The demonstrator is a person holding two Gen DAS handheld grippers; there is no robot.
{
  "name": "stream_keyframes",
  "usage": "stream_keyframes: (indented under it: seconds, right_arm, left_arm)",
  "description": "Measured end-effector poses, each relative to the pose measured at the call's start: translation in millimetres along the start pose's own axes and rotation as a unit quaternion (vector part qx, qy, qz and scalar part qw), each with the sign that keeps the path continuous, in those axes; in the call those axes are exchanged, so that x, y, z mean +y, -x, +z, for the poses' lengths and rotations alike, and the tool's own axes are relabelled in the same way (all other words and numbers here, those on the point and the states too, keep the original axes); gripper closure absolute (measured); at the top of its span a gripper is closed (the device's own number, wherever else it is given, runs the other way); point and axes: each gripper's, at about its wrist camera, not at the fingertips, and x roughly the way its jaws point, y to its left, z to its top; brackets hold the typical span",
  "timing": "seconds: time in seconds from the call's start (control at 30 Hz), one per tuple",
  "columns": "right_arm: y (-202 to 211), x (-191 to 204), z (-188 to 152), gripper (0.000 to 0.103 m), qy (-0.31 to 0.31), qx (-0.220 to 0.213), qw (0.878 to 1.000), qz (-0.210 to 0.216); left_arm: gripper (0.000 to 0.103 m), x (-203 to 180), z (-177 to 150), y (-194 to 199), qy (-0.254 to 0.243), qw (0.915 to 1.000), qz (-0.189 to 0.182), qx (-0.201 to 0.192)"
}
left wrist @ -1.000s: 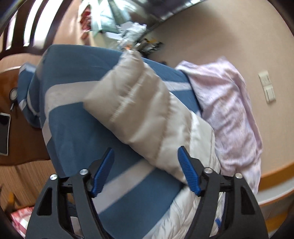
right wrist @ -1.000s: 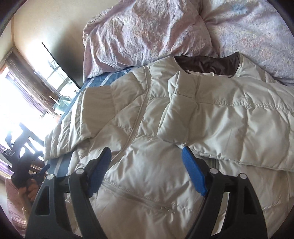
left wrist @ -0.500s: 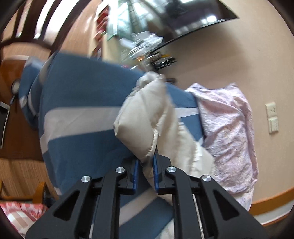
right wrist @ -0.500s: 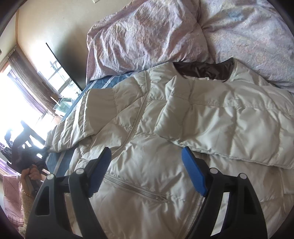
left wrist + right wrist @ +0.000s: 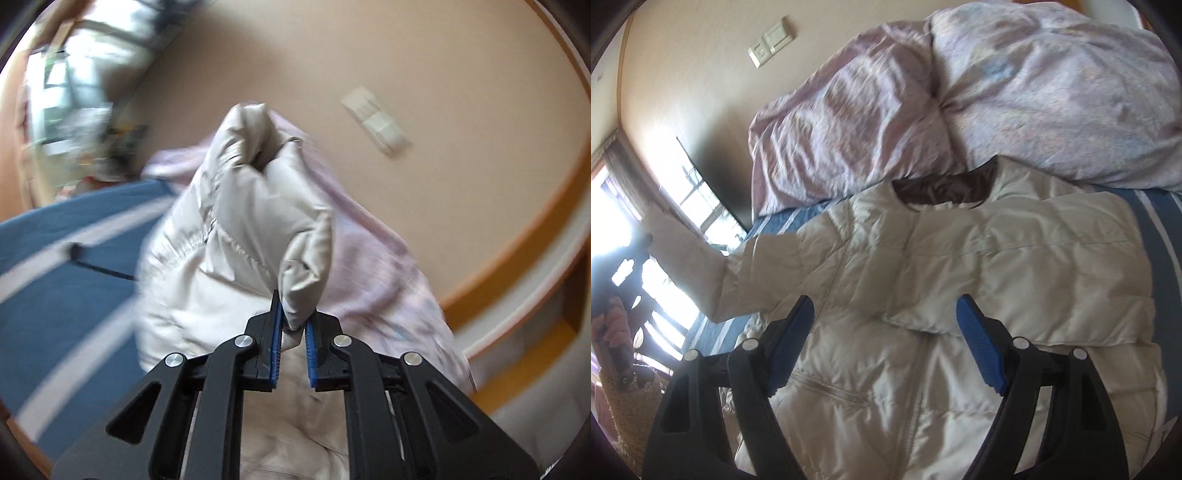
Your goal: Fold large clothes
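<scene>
A cream puffer jacket [image 5: 923, 295] lies front up on a blue striped bed cover [image 5: 1156, 221], brown collar lining toward the pillows. One sleeve is folded across its chest. My left gripper [image 5: 293, 328] is shut on the cuff of the other sleeve [image 5: 255, 206] and holds it lifted off the bed; that raised sleeve shows at the left in the right wrist view [image 5: 698, 266]. My right gripper [image 5: 886, 332] is open and empty, hovering over the jacket's front near the zipper.
Two lilac pillows [image 5: 960, 96] lie at the head of the bed against a beige wall with a switch plate [image 5: 772, 40]. A bright window [image 5: 646, 258] is at the left. A wooden ledge [image 5: 517, 258] runs behind the bed.
My left gripper shut on the sleeve cuff and has lifted it up and toward the jacket body. My right gripper stayed open and drifted slightly over the jacket.
</scene>
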Motion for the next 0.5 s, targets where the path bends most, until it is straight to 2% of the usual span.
stream_keyframes:
  seconds: [0.13,0.27,0.37,0.5]
  right_arm:
    - [6,-22,1,0.024,-0.024,-0.008,1.0,-0.013]
    - [11,-41,1,0.024,-0.043,-0.014,0.999,-0.027]
    - [13,-56,1,0.024,-0.061,-0.016,0.997,-0.035]
    - [13,-73,2,0.024,-0.08,-0.019,0.996,-0.045]
  left_arm:
    - [0.093,-60,-32,-39,-0.044,0.995,-0.068,0.059]
    - [0.093,-105,-79,-79,-0.078,0.9799,-0.128,0.132]
    - [0.093,-120,-113,-109,-0.085,0.9679,-0.144,0.188]
    - [0.093,-119,-151,-144,-0.092,0.9588,-0.124,0.238]
